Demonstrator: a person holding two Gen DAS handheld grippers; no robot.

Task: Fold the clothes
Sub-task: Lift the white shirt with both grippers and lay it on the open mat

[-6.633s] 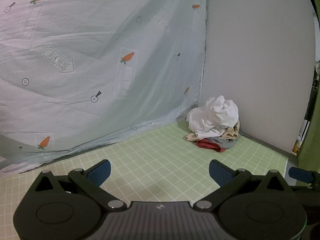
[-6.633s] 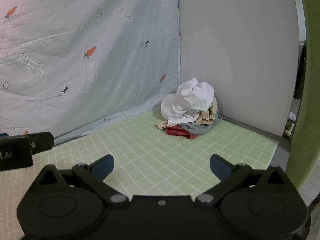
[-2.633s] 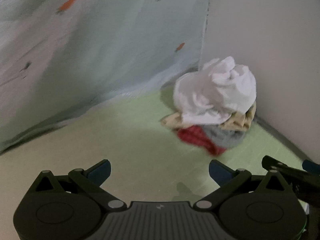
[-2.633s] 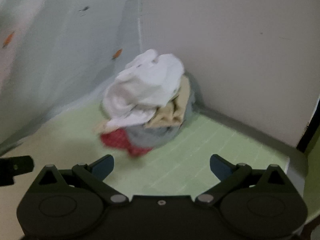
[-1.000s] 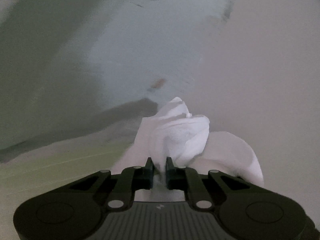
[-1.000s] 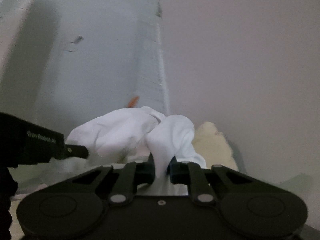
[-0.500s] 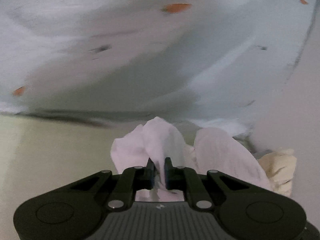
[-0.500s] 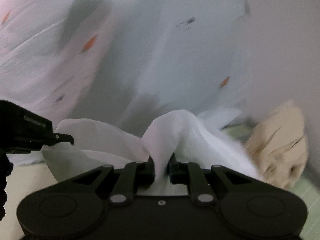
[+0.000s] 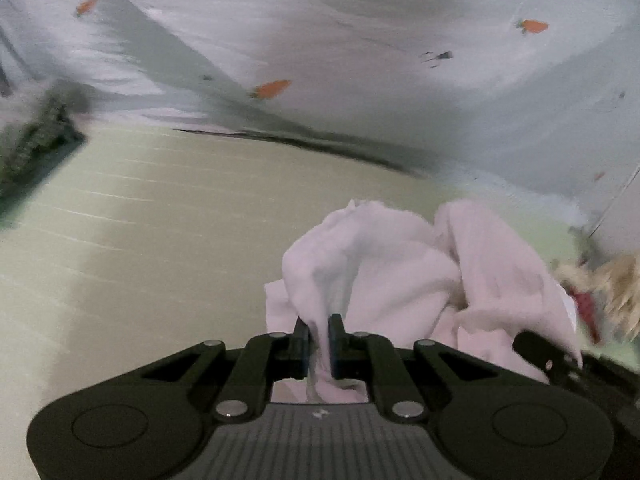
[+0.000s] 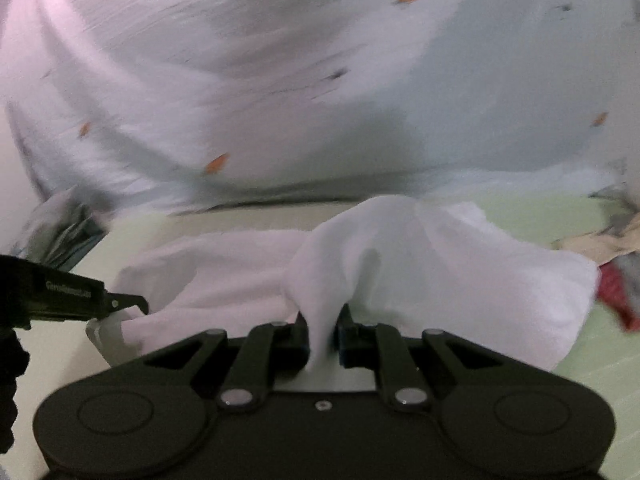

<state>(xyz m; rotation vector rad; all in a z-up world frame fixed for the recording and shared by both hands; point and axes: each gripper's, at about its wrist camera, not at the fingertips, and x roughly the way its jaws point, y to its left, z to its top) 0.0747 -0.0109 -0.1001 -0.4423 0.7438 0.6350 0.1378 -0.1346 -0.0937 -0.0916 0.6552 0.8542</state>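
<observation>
Nearest in each wrist view, both tools are clenched on the same white garment (image 9: 400, 276): the left tool (image 9: 318, 334) pinches a ridge of the cloth between its nearly closed pads, and the right tool (image 10: 323, 334) does the same with a second ridge, the fabric rising in a peak just beyond each set of fingers. A few seconds ago both tools stood wide apart and empty, facing the heap in the corner with the white piece on top; now that piece is off the heap and spread loosely between the two grips, sagging over the green gridded worktop (image 9: 160, 240). In the right wrist view the left tool shows at the left edge, holding the far end of the same cloth, so the garment hangs stretched between the hands. Both views are smeared by motion, and the backdrop has swung across them, which suggests the piece is being carried away from the corner toward open worktop. Further off, to the right, the rest of the pile (image 10: 612, 264) stays behind: a beige piece, a red one and a grey one. Behind everything hangs the pale carrot-print sheet (image 9: 360, 60). By my judgement the first garment is picked and ready to be laid flat; folding itself has not begun.
</observation>
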